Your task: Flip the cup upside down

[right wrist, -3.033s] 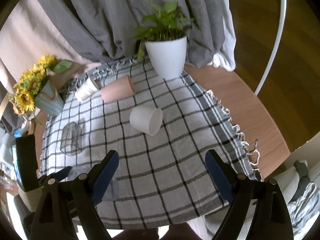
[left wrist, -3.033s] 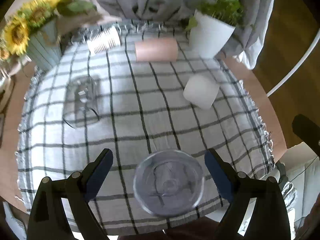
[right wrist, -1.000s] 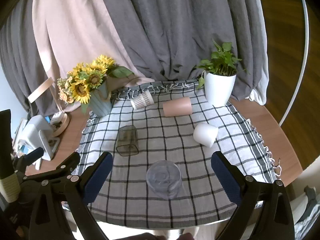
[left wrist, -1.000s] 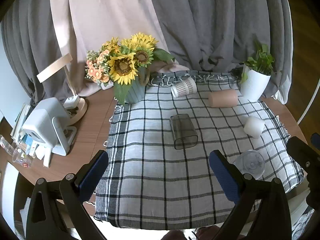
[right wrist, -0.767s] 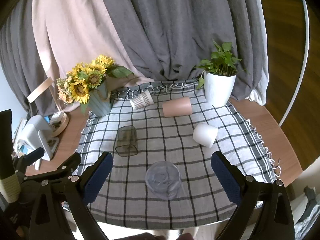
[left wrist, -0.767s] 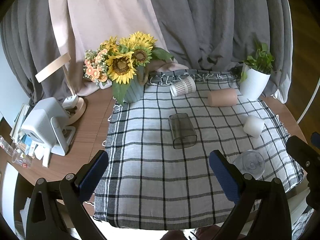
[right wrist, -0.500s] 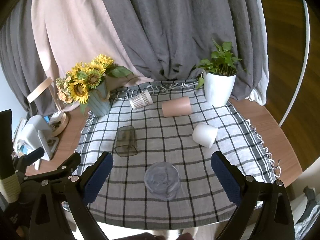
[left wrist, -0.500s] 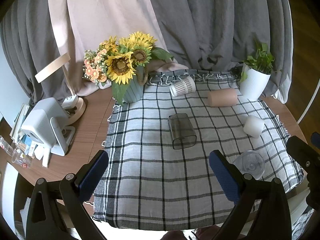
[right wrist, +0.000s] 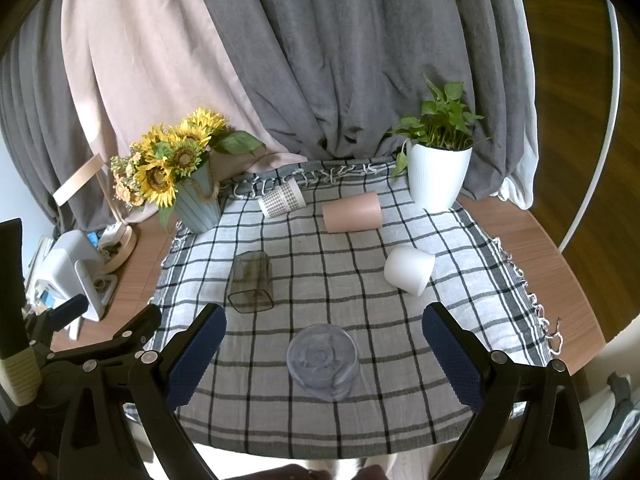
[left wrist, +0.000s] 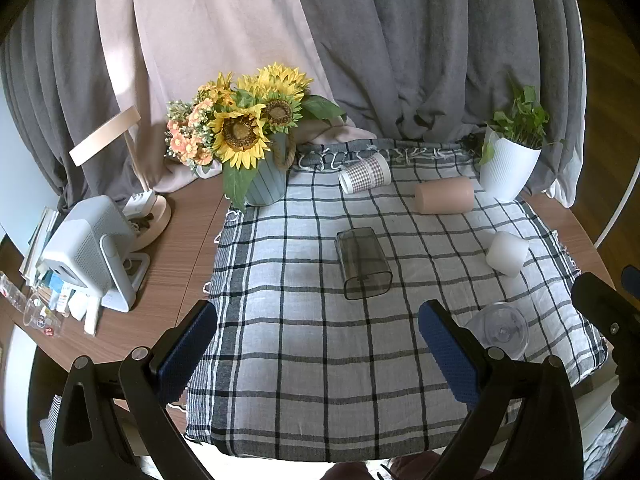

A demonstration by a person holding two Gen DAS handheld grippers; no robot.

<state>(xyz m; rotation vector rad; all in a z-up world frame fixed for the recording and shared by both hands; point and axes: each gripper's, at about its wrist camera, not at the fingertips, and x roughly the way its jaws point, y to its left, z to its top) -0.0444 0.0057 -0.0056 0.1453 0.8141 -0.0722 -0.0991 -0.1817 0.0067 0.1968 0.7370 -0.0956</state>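
Note:
A clear round cup (right wrist: 322, 361) stands upside down, base up, on the checked cloth (right wrist: 360, 288) near the front edge; it also shows in the left wrist view (left wrist: 500, 332). A smoky square cup (right wrist: 252, 282) (left wrist: 362, 268), a white cup (right wrist: 409, 270) (left wrist: 507, 254), a pink cup (right wrist: 352, 213) (left wrist: 444, 201) and a checked cup (right wrist: 282, 200) (left wrist: 365, 179) lie on their sides. My right gripper (right wrist: 324, 356) is open, held back above the clear cup. My left gripper (left wrist: 318, 352) is open and empty over the cloth's front left.
A sunflower vase (left wrist: 262, 184) stands at the cloth's back left and a white plant pot (left wrist: 507, 172) at the back right. A white device (left wrist: 90, 252) and a lamp base (left wrist: 150, 220) sit on the wooden table (left wrist: 180, 264) at left. Curtains hang behind.
Three seconds ago both grippers were low over the table, the left around the clear cup. Both have pulled up and back. Over the last second almost nothing moved.

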